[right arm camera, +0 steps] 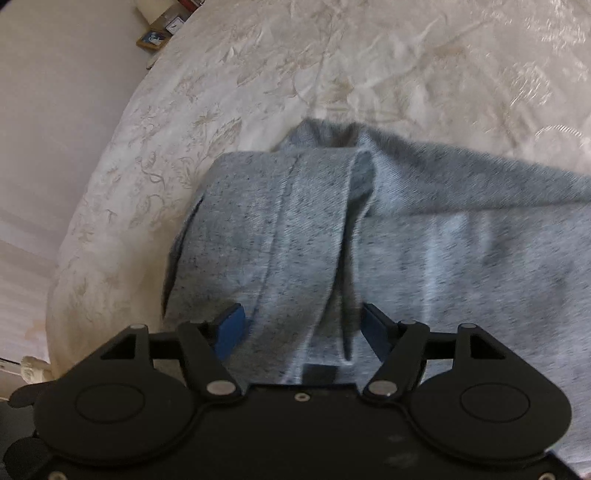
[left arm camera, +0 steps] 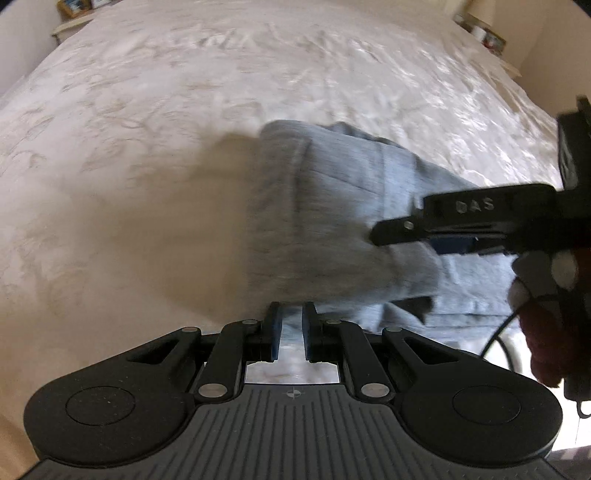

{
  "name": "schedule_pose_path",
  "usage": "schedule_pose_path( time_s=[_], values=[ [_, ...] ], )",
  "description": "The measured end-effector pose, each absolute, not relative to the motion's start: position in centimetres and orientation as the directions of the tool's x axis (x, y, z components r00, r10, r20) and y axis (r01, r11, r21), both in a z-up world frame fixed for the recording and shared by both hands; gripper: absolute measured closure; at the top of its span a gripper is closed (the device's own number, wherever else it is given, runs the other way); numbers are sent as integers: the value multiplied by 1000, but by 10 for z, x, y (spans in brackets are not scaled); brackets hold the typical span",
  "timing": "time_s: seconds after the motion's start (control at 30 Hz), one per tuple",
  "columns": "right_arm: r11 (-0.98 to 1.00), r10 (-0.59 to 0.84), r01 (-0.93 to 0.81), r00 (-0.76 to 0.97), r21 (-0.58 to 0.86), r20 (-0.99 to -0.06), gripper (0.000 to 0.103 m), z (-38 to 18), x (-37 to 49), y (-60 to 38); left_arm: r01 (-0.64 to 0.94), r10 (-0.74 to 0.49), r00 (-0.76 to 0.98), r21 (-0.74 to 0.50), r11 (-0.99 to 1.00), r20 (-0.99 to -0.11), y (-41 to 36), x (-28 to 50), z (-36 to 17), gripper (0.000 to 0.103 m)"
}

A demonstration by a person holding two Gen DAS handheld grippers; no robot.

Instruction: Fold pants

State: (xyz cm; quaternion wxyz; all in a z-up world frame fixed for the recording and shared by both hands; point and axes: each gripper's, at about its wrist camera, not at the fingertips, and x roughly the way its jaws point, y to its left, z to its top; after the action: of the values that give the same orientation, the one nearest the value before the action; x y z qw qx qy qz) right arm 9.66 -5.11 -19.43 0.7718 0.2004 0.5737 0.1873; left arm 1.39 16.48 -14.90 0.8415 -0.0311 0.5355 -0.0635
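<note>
The grey pants (left arm camera: 332, 221) lie bunched and partly folded on the white bed cover (left arm camera: 184, 110). My left gripper (left arm camera: 291, 314) sits at their near edge, its blue pads a narrow gap apart with a bit of grey cloth between them; I cannot tell if it grips. My right gripper (left arm camera: 399, 232) reaches in from the right, lying over the pants. In the right wrist view the right gripper (right arm camera: 299, 325) is wide open, with a thick fold of the pants (right arm camera: 314, 240) bulging between its blue pads (right arm camera: 231, 328).
The bed cover's (right arm camera: 258, 74) left edge drops off to a pale wall (right arm camera: 55, 110). Shelves with small items (left arm camera: 484, 33) stand beyond the bed's far corners. A gloved hand (left arm camera: 543, 280) holds the right gripper.
</note>
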Motion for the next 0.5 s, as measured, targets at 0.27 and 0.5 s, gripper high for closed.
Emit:
schedule_pose_path(
  time_s=[0.27, 0.5],
  values=[
    [873, 479, -66, 313, 484, -821, 95, -180, 98, -25, 2, -113, 437, -124, 992, -893, 200, 20, -150, 92],
    [851, 490, -105, 508, 514, -708, 96, -73, 70, -67, -7, -125, 466, -145, 989, -876, 204, 29, -141, 92]
  ],
)
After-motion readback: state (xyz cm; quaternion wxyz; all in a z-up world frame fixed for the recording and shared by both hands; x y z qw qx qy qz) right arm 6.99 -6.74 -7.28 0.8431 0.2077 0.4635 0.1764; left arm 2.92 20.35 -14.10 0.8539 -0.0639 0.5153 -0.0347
